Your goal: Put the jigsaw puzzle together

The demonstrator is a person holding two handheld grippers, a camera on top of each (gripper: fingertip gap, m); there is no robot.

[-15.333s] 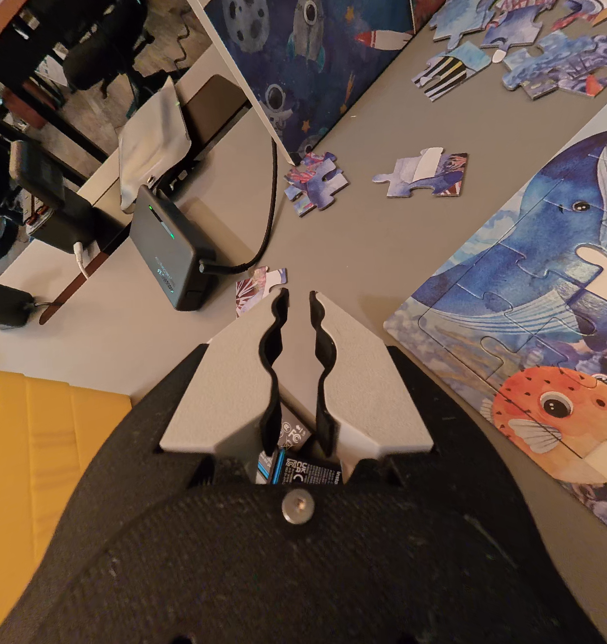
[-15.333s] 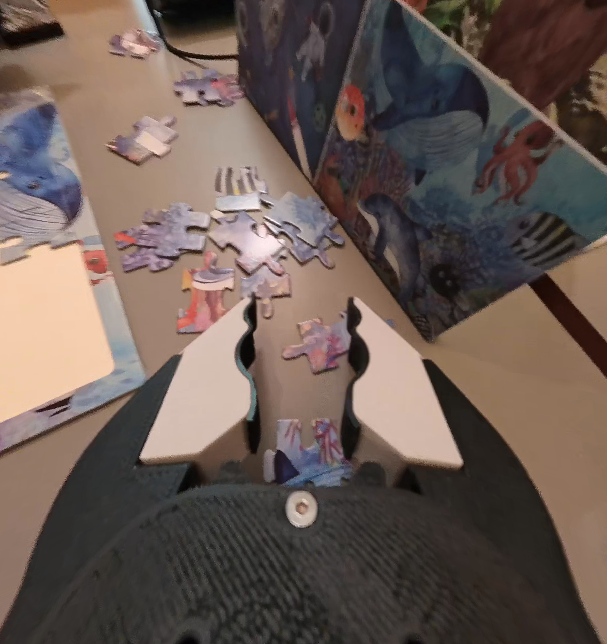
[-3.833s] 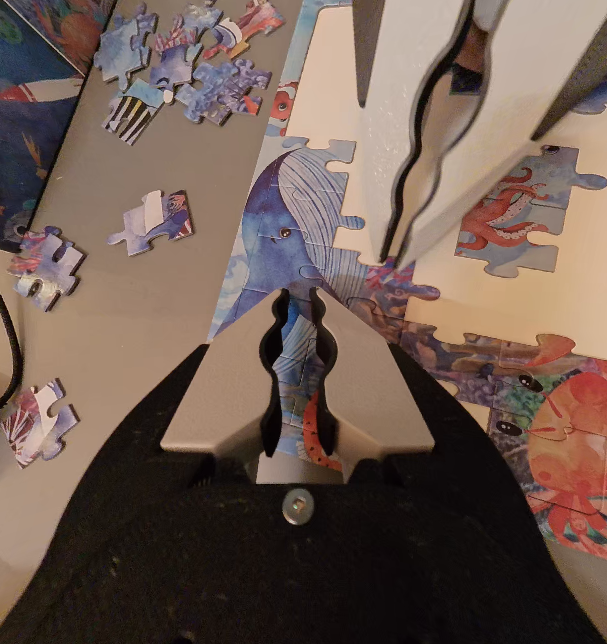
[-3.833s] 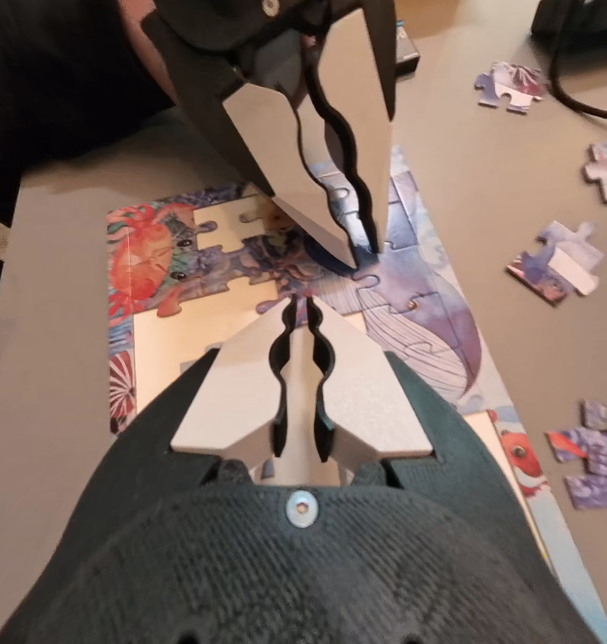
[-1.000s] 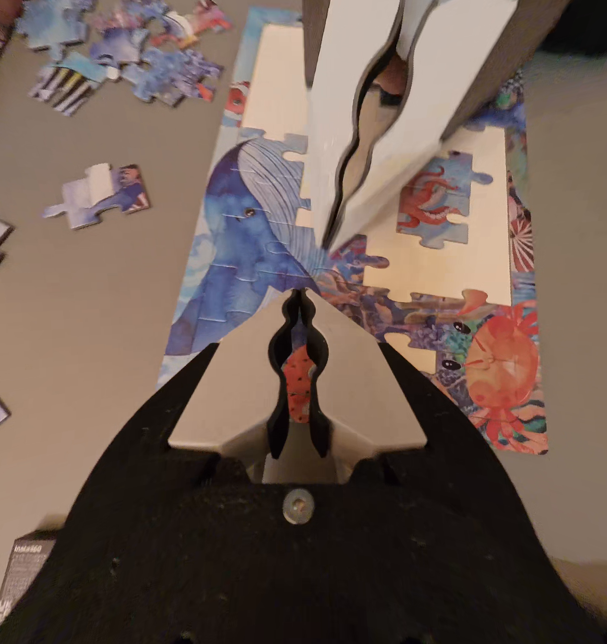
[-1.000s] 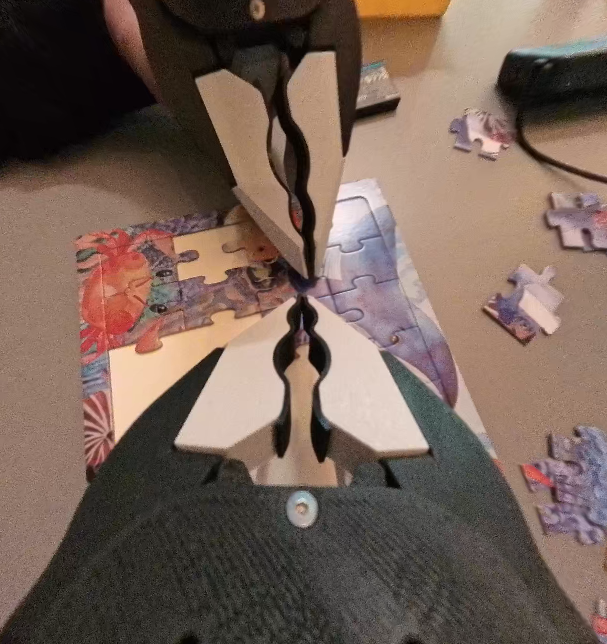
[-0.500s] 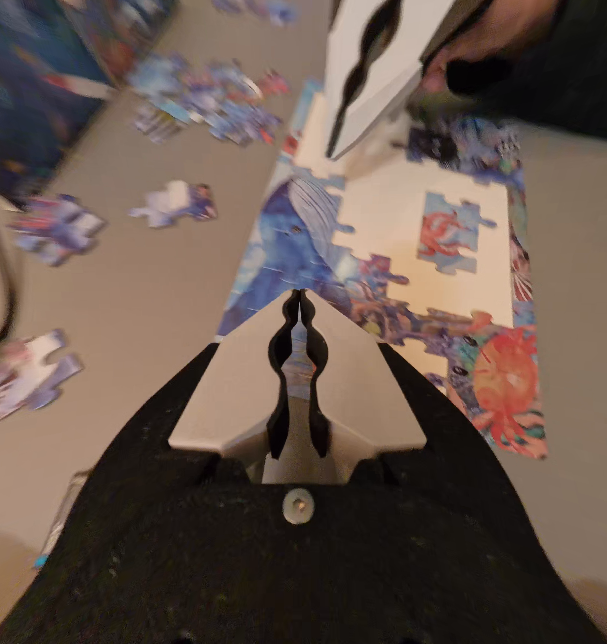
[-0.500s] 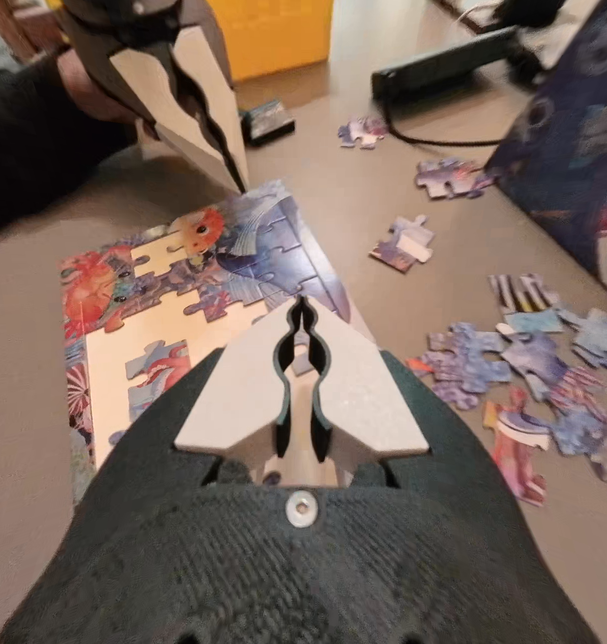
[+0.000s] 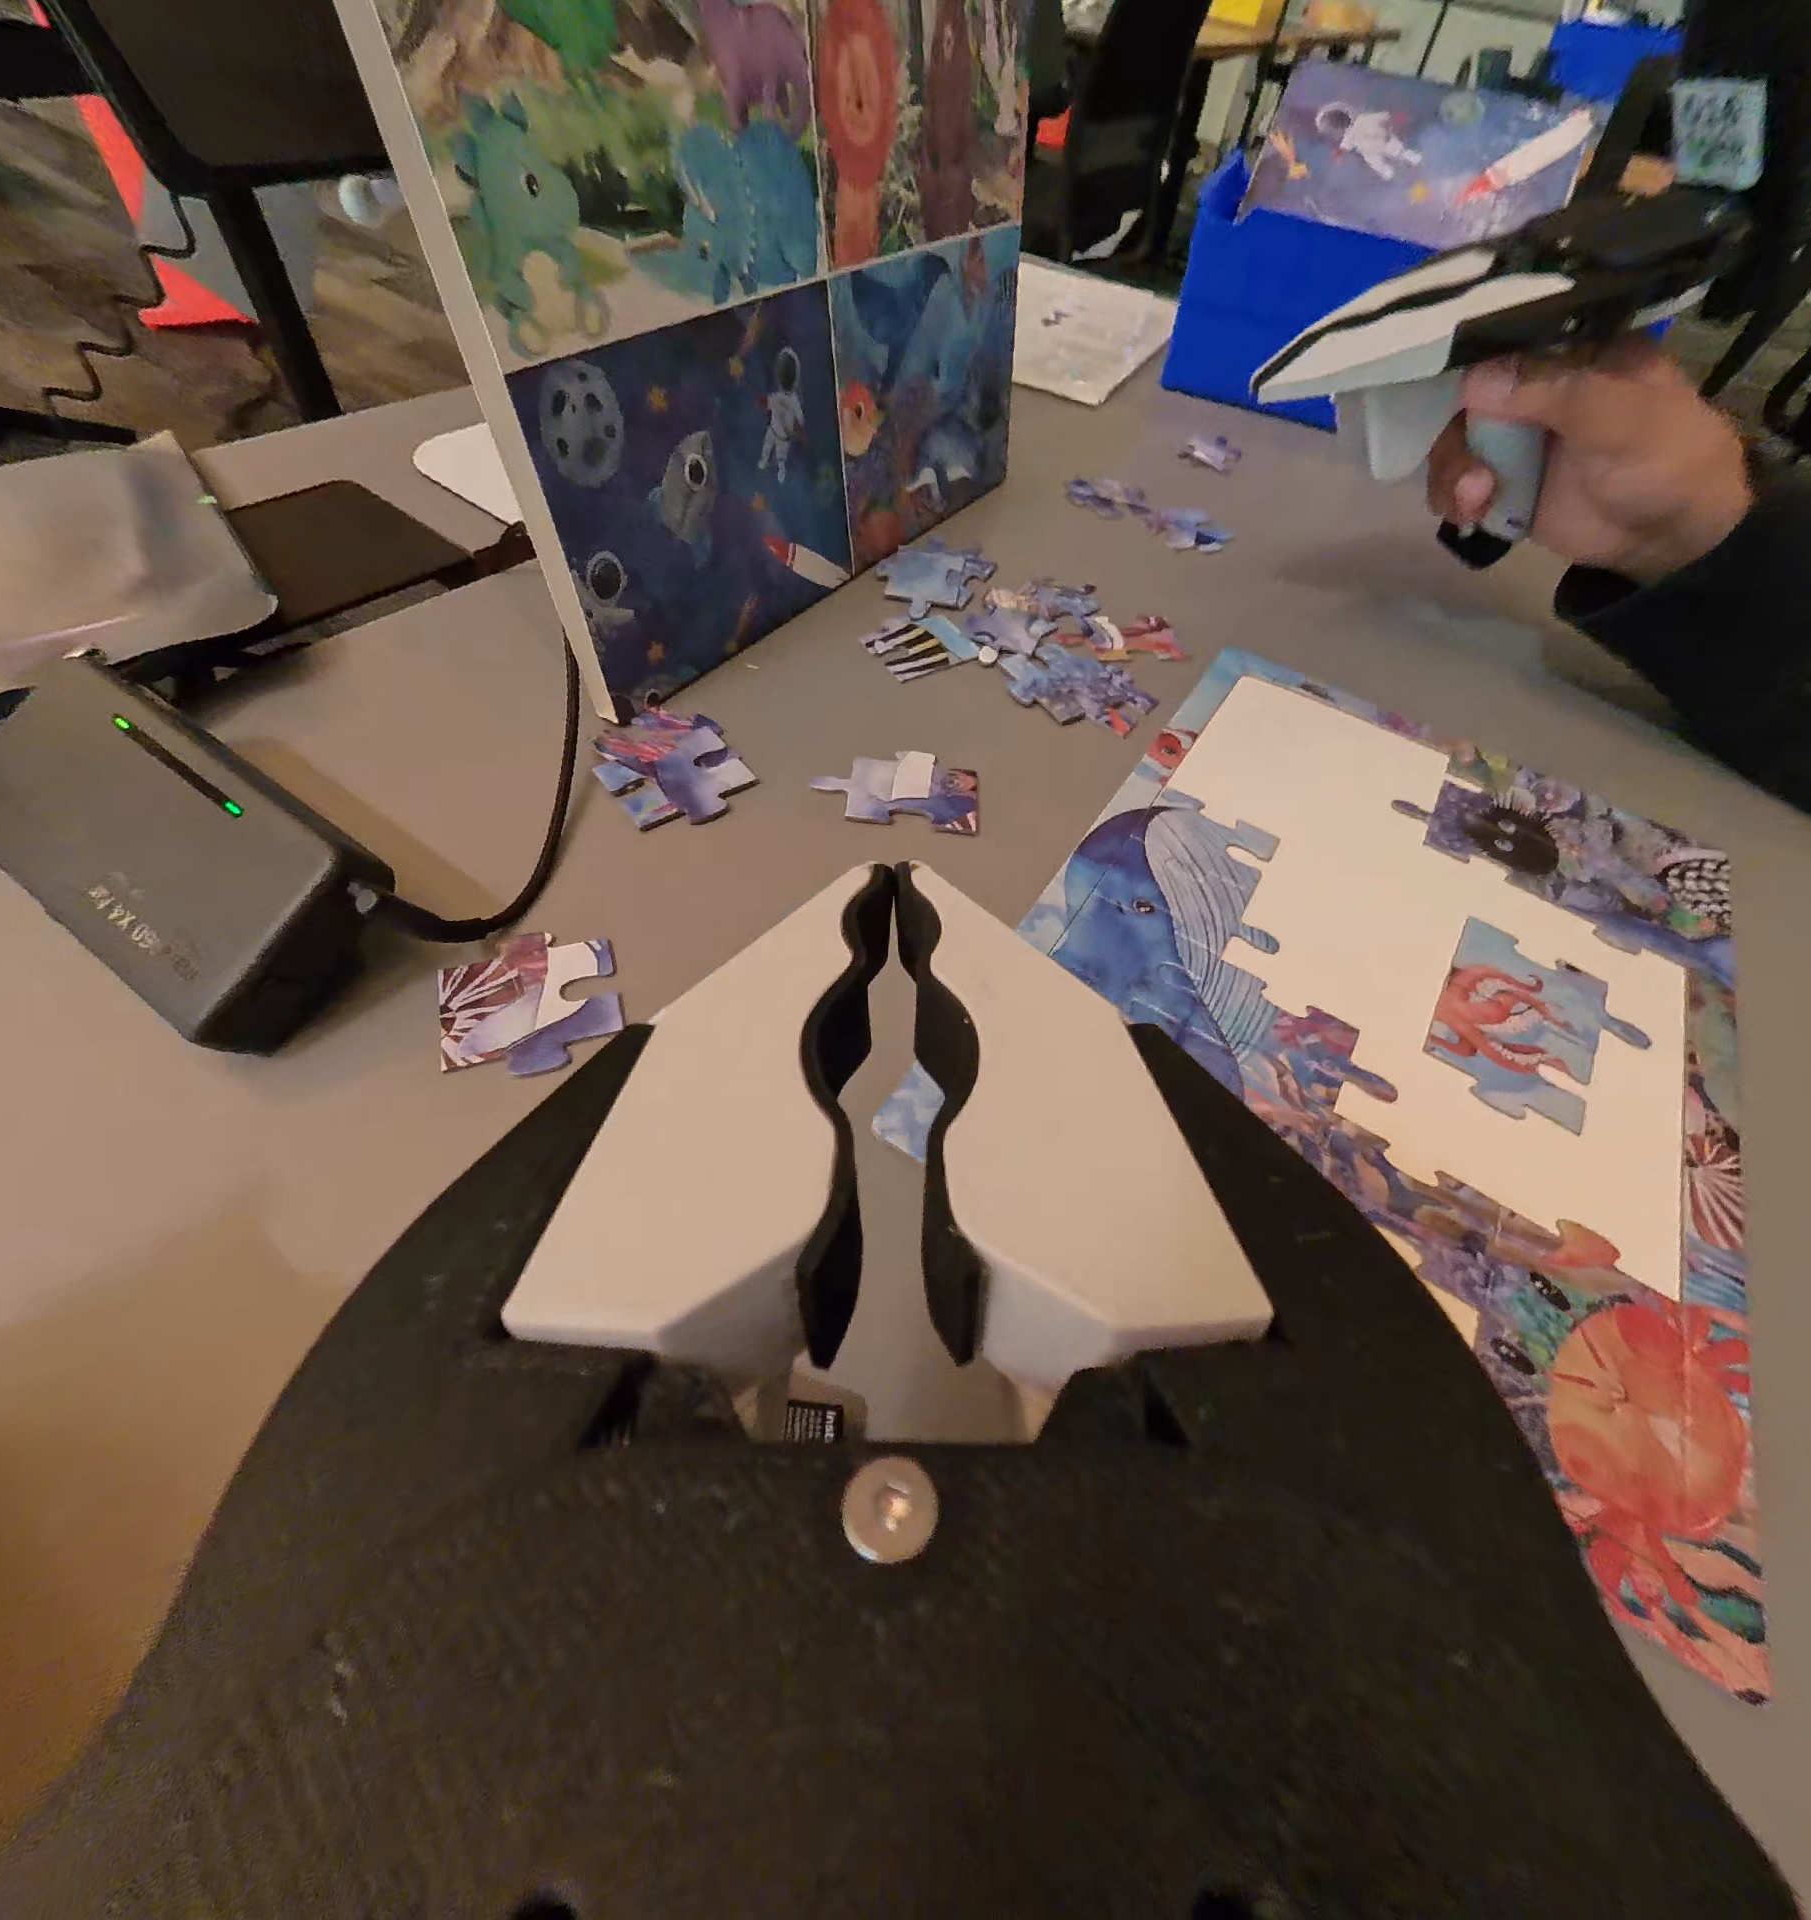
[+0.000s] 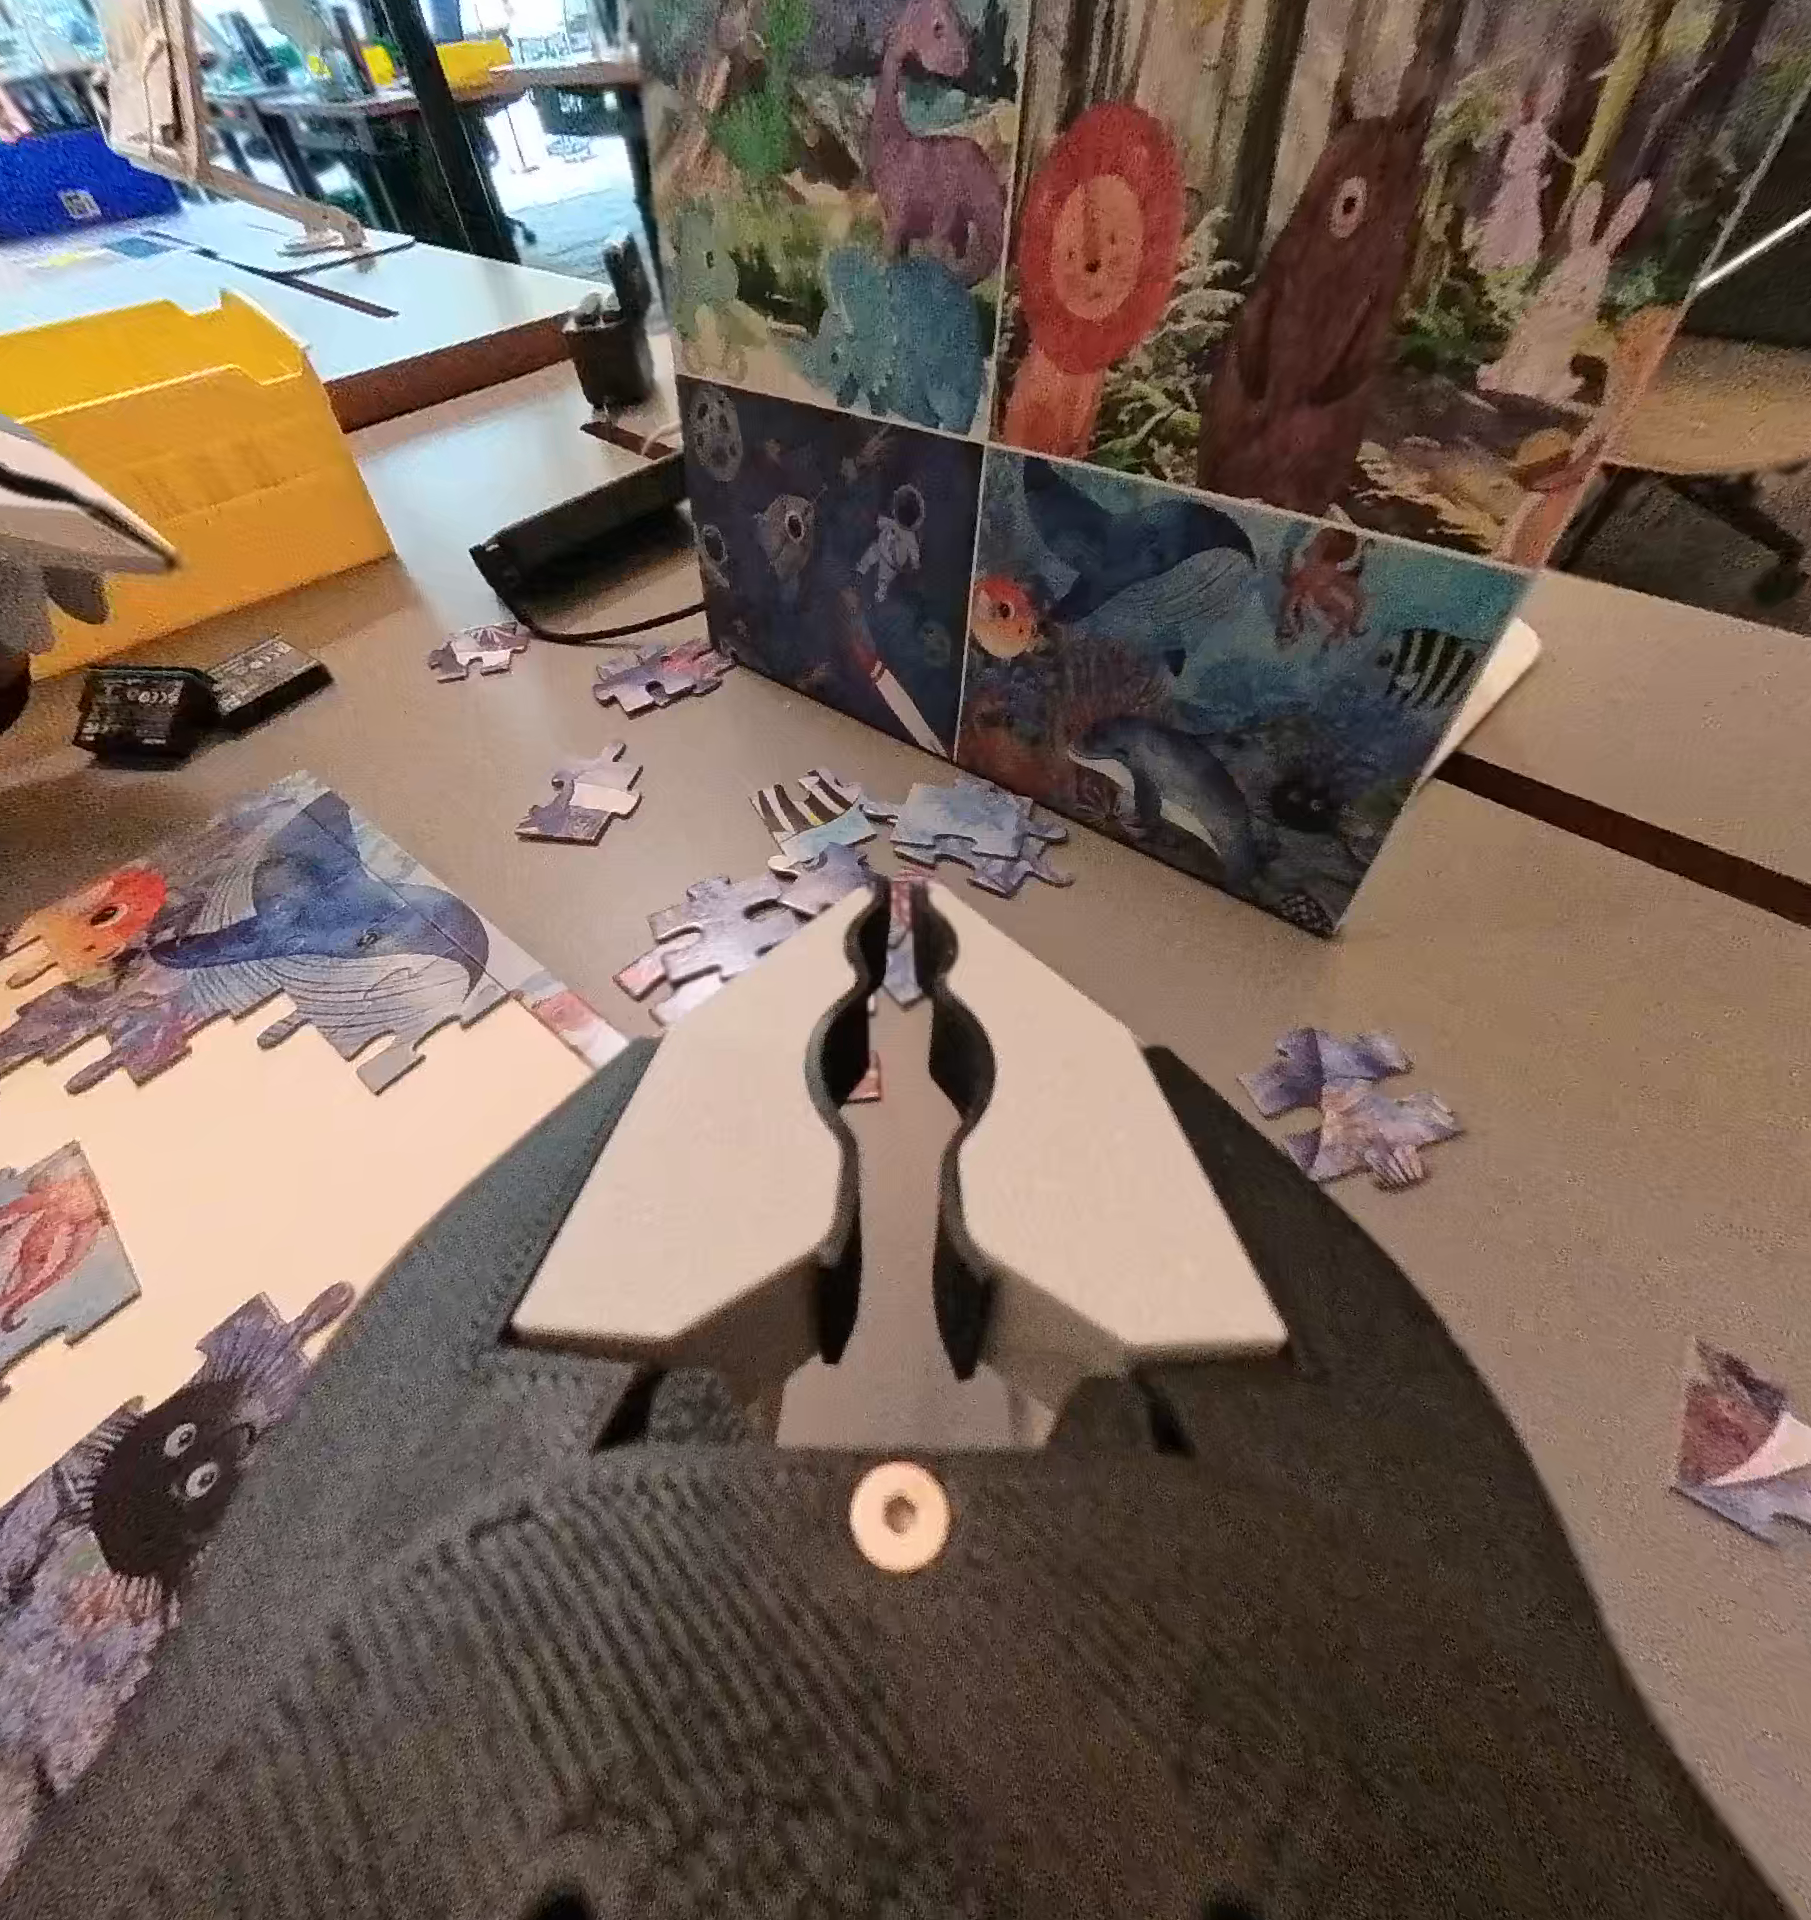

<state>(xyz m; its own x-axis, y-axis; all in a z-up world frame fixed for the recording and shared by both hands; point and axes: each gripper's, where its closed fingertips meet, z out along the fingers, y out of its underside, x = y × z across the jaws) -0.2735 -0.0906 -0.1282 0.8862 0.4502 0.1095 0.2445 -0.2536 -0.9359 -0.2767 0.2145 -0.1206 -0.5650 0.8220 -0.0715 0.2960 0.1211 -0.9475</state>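
Note:
The jigsaw board (image 9: 1327, 831) lies on the grey table, partly filled: a blue whale (image 9: 1140, 914), an orange crab (image 9: 1649, 1455), a lone octopus piece (image 9: 1503, 1018). It also shows in the right wrist view (image 10: 257, 1143). A pile of loose pieces (image 9: 1036, 644) lies beyond it, near the picture box. My left gripper (image 9: 896, 873) is shut and empty, above the table left of the board. My right gripper (image 10: 901, 894) is shut and empty, above the pile (image 10: 776, 914). It shows far off in the left wrist view (image 9: 1285, 379), held by a hand.
The upright picture box (image 10: 1140, 520) stands behind the pile. Single pieces lie about (image 9: 901, 790) (image 9: 527, 1003) (image 9: 672, 769) (image 10: 1348, 1101) (image 10: 1753, 1465). A black device with a cable (image 9: 142, 852), a yellow bin (image 10: 174, 436) and black battery packs (image 10: 194, 696) are at the left. One gripper's finger ends stand about 30 cm off the other's.
Both grippers have lifted off the board, where their tips met, and swung apart. They now face across the table toward the picture box. Both stay shut.

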